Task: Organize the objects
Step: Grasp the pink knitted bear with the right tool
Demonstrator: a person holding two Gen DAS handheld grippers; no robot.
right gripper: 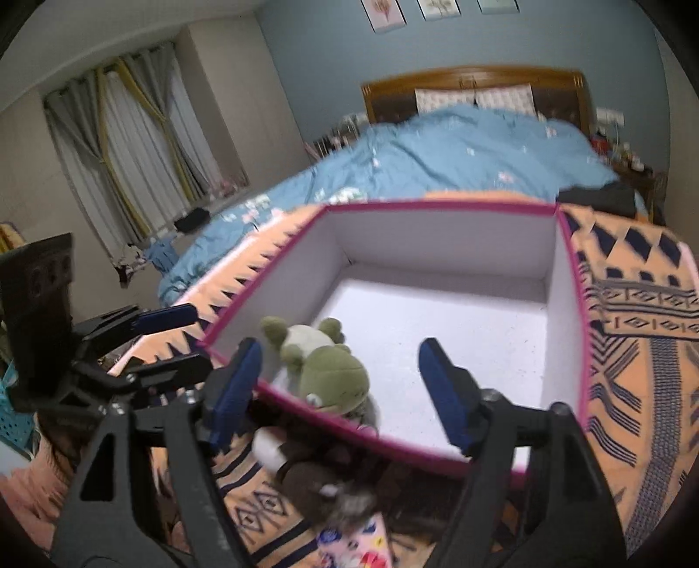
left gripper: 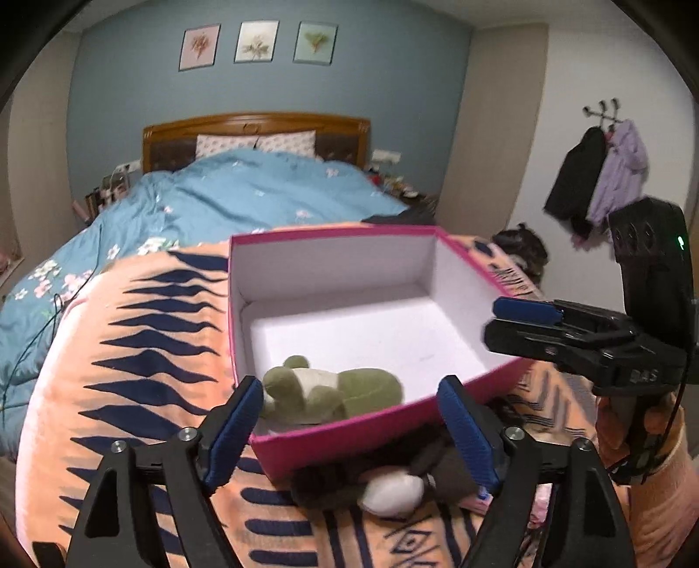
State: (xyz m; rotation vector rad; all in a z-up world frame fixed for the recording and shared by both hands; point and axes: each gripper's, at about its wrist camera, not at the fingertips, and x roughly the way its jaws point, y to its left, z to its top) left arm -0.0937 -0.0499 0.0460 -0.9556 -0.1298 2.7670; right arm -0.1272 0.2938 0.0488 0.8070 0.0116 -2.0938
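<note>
Green plush frog (left gripper: 332, 395) lying in the pink-rimmed white cardboard box (left gripper: 393, 417) on the bed.
Left gripper (left gripper: 349, 430) and right gripper (right gripper: 340, 393): jaws released, grasping nothing; brown-and-white plush toy (left gripper: 384, 483) outside the box's near wall.

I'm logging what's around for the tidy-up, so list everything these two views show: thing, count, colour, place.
box: 1, pink outside and white inside, open, on the patterned blanket
frog toy: 1, green, inside the box at its near wall
brown toy: 1, dark brown with a white patch, on the blanket just outside the box's near wall
patterned blanket: 1, orange with navy marks, under the box
duvet: 1, blue with flowers, on the bed beyond
pillows: 2, pale, at the wooden headboard
pictures: 3, on the blue wall
coats: 2, black and lilac, on wall hooks
curtains: grey, at the window
left gripper: open, empty
right gripper: open, empty
</note>
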